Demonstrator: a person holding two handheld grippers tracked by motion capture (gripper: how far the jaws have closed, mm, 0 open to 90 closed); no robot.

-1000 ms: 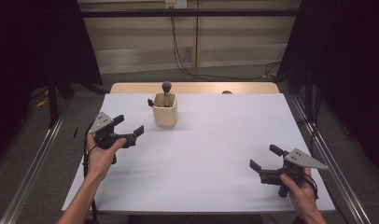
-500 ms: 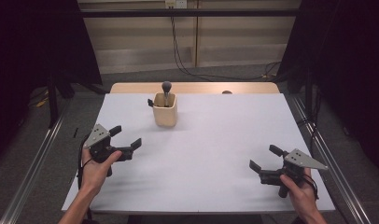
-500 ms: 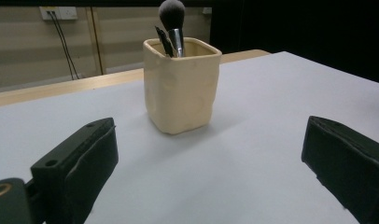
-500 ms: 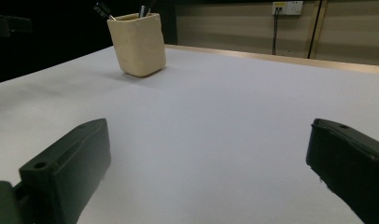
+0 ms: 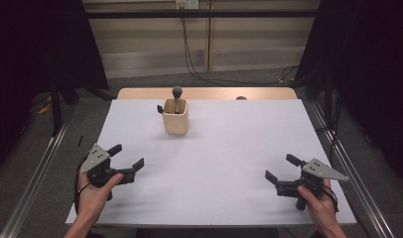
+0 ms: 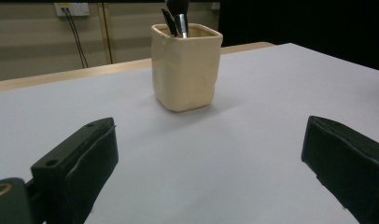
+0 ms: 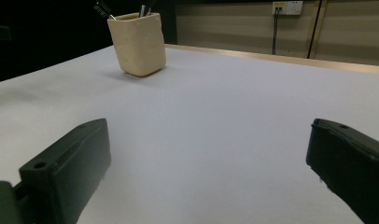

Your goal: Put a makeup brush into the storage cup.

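Both tongs, left (image 5: 126, 155) and right (image 5: 280, 167), gaped released over the counter (image 5: 224, 148), well apart from the brush cup (image 5: 175, 117).

table (image 5: 229, 148): white top | wall (image 5: 239, 34): beige panels | floor (image 5: 90, 114): grey | curtains (image 5: 35, 44): black

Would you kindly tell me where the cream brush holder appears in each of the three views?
High view: cream brush holder upper centre-left, near the table's far edge.
Left gripper view: top centre, beyond the open jaws.
Right gripper view: top left.
Shared landmark: the wooden strip along the table's far edge.
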